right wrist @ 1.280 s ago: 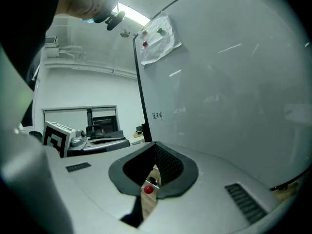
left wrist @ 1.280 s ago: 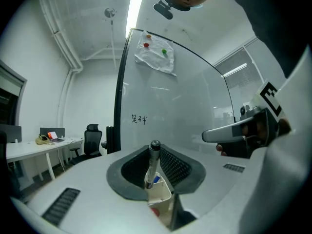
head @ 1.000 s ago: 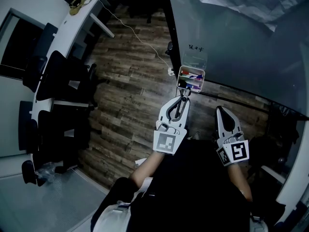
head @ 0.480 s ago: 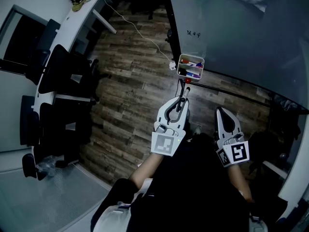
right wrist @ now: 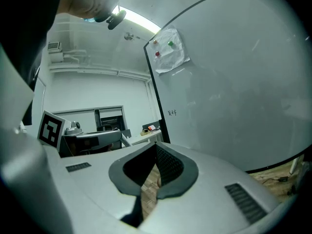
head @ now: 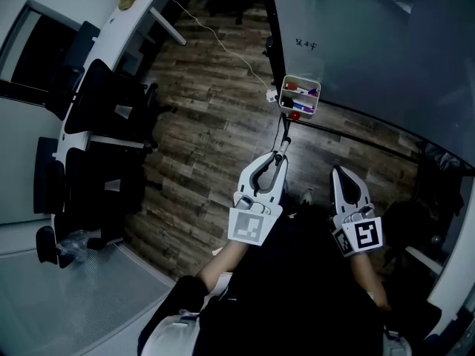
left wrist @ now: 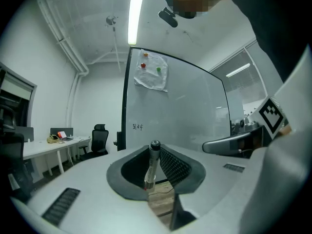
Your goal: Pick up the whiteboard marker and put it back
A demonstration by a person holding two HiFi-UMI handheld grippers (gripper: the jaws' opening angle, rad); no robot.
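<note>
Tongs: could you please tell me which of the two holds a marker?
The left tongs, clamped on the whiteboard marker; the right tongs hold nothing.

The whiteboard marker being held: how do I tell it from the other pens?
Find the big whiteboard, with a small white box of markers at its lower edge. Just short of that box are the left tongs. The whiteboard marker is the one pen clamped between them, not lying in the box.
</note>
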